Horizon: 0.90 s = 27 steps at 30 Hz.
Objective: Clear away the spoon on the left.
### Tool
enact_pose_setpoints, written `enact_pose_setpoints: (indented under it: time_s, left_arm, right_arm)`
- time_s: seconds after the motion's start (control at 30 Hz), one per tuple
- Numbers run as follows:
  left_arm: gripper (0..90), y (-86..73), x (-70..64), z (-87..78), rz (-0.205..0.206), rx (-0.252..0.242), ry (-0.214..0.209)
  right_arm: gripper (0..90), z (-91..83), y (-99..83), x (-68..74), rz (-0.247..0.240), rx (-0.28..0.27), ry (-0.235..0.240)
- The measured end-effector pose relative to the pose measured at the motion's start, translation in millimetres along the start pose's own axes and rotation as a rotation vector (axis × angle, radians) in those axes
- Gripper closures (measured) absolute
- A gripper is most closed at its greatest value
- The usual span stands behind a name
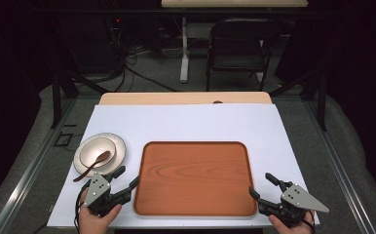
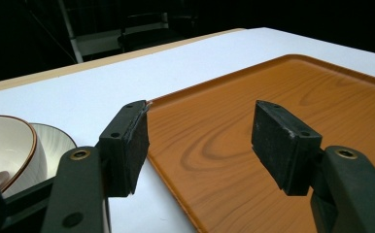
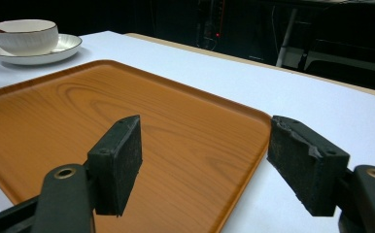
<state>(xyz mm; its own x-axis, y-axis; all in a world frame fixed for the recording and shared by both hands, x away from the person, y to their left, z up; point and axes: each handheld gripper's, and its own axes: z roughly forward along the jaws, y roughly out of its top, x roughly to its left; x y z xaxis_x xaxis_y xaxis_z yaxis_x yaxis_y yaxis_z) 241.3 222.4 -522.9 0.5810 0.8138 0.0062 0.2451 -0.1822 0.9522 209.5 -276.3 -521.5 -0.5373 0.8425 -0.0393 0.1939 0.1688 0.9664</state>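
Tools — left tool (image 1: pixel 126 176) and right tool (image 1: pixel 260 185), both agape — beside one tray (image 1: pixel 196 178), one bowl (image 1: pixel 97 151).

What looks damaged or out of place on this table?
Nothing is spilled or askew. One oddity: the right gripper has a chipped, ragged pad. The tray lies square; the spoon rests in the bowl.

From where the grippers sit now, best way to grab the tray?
Probably by its raised rim at the two near corners, one hand-held gripper each. The tray lies flat; the left hand-held gripper and the right hand-held gripper already straddle its rim, jaws open.
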Motion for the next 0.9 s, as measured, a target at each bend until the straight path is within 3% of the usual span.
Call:
enact_pose_setpoints:
  time_s: [0.43,0.9]
  left_arm:
    - [36.5,0.9,-1.4,-1.2,0.016,0.038,0.047]
    - [53.3,0.3,4.4,-4.6,-0.051,0.091,0.077]
  right_arm:
    - [28.0,1.5,0.0,1.0,-0.006,0.011,0.012]
    - [28.0,2.2,-0.3,0.1,-0.011,0.014,0.010]
